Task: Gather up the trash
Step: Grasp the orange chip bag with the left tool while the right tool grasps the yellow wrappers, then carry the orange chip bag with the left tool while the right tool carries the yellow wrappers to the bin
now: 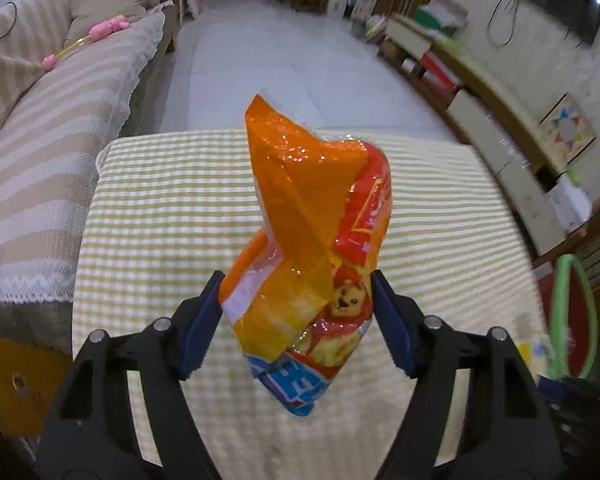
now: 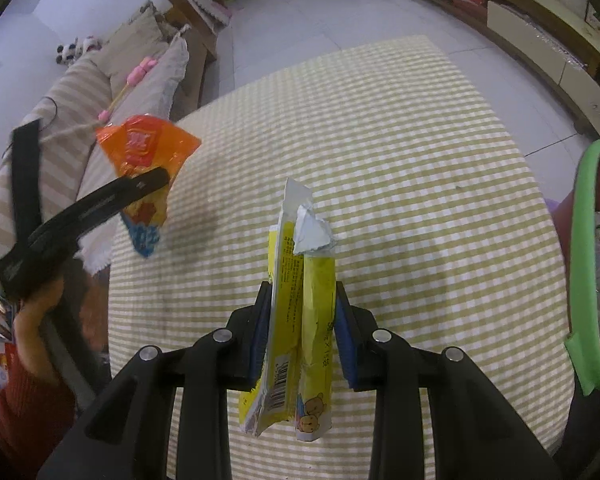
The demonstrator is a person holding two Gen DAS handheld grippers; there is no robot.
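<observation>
As bin (image 2: 584, 240) holds trash, tongs (image 2: 302, 320) grip wrapper (image 2: 316, 300)

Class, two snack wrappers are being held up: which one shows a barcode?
The yellow wrapper, clamped in the right hand-held gripper, shows a barcode near its lower end. The orange wrapper in the left hand-held gripper shows none.

Right gripper (image 2: 302, 304): blue pads clamped on both sides of a folded yellow wrapper (image 2: 300, 320), held upright above the checked tablecloth (image 2: 400, 160). Left gripper (image 2: 140, 184), at left: pinching an orange snack bag (image 2: 146, 152), apparently clear of the cloth. Green-rimmed bin (image 2: 588, 264): at right edge, beside the table.
</observation>
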